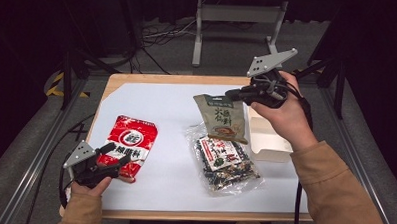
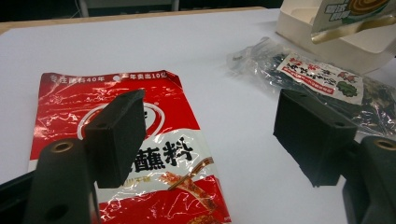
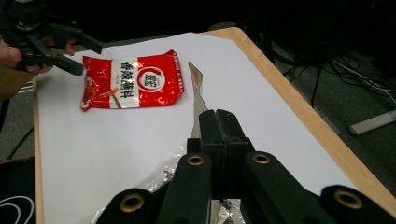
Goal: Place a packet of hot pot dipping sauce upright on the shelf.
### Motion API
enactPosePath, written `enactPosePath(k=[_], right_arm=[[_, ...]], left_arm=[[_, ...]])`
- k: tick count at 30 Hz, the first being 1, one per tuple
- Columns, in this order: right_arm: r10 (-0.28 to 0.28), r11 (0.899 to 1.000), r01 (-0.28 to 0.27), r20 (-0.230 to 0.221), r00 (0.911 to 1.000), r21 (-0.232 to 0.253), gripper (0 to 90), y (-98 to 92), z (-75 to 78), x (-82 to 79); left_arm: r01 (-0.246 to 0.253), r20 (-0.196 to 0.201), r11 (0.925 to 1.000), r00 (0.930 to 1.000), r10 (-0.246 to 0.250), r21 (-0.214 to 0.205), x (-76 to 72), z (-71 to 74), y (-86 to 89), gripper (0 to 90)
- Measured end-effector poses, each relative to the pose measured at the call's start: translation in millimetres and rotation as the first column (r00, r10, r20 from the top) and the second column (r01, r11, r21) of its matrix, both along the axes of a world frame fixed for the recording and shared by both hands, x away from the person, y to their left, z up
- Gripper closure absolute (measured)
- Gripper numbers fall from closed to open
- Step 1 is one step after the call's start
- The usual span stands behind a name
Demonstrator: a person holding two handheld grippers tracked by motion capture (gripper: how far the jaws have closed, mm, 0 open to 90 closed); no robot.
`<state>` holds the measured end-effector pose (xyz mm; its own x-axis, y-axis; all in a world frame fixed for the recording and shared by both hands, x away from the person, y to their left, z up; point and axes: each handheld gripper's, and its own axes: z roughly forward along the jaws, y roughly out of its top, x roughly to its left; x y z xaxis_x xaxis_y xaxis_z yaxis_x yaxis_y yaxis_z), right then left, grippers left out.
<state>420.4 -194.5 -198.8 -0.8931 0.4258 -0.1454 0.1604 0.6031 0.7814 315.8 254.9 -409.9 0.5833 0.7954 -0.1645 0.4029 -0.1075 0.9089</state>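
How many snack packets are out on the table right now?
3. A red packet lies flat at the left, by the left gripper. A clear packet lies in the middle. A green packet hangs above it, pinched by the right gripper.

red packet [image 2: 126,154], under left gripper [image 2: 210,135]: glossy crinkled foil
olive pouch [image 1: 221,118], in right gripper [image 3: 219,128]: matt
clear bag [image 1: 227,163], below it: shiny plastic
table [image 1: 137,80]: wood, white paper cover

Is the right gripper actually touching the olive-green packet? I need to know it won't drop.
Touching. In the right gripper view, the right gripper has its jaws shut on the olive-green packet's edge; the high view shows it lifted.
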Motion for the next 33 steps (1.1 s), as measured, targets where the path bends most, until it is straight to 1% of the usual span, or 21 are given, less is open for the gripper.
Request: enactPosePath(k=[8,11,19,24,28,29,33], right_arm=[[-0.029,1.0,0.029,0.033,0.999,0.011,90.0,-17.1,6.9,11.9],[-0.038,0.999,0.037,0.038,0.9986,0.016,90.0,-22.3,8.9,15.2],[-0.068,0.997,0.067,0.053,0.9963,0.028,90.0,-46.1,13.4,28.5],[-0.086,0.996,0.084,0.057,0.9947,0.035,90.0,-59.4,13.8,36.2],[-0.098,0.995,0.096,0.06,0.9934,0.039,90.0,-66.7,14.4,41.1],[-0.106,0.994,0.104,0.063,0.9924,0.038,90.0,-71.5,14.8,44.4],[-0.117,0.993,0.114,0.07,0.9907,0.037,90.0,-77.7,15.6,49.2]], left_arm=[[-0.007,-0.009,1.0,0.9999,0.007,0.002,-1.3,-2.1,1.3,25.3],[-0.009,-0.009,0.9999,0.9999,0.009,0.005,-2.8,-2.7,2.4,25.3],[-0.03,-0.016,0.9992,0.9994,0.031,0.026,-13.1,-4.7,5.9,25.3],[-0.057,-0.022,0.9981,0.9981,0.058,0.022,-19.5,-6.2,9.9,25.2],[-0.063,-0.023,0.9977,0.9977,0.064,0.026,-22.1,-6.2,12.2,25.2],[-0.066,-0.025,0.9974,0.9974,0.067,0.027,-23.2,-6.4,13.1,25.2],[-0.075,-0.027,0.9969,0.9968,0.075,0.024,-25.2,-7.0,14.8,25.2]])
